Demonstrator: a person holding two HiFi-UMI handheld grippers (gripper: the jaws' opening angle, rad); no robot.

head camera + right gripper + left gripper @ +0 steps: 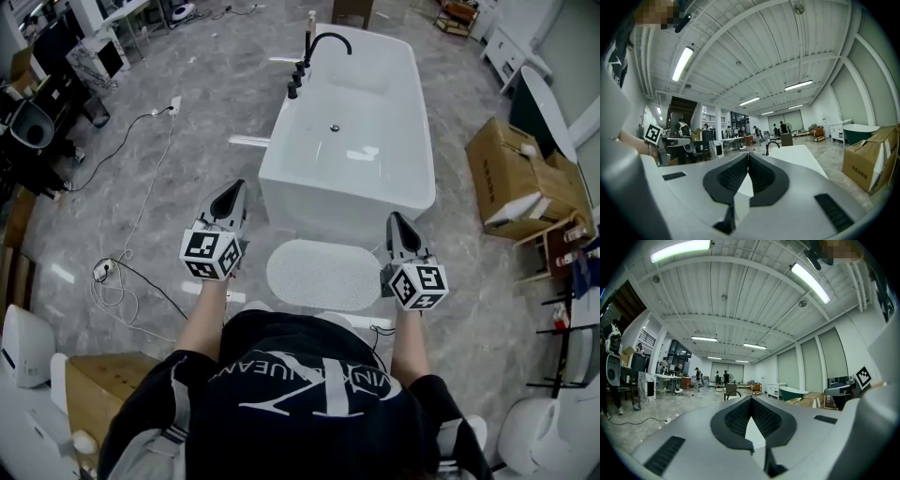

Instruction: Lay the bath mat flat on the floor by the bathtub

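Both are clenched shut on nothing, the left claw (232, 199) raised off the near left corner of the bathtub (352, 141) and the right claw (399, 227) off its near right corner, while the white oval bath mat (325, 274) lies flat on the floor (202, 112) just beside the bathtub's near end.

Large open hall, more a workshop or test lab than a home. Freestanding white bathtub (352, 131) stands alone on grey marble-look floor (206, 103). Cardboard boxes (516, 178) beside it, loose cables (105, 272) across the floor, desks with monitors (98, 58) at the edge. Ribbed white ceiling (740, 291), strip lights (680, 250). People (697, 377) standing far off.
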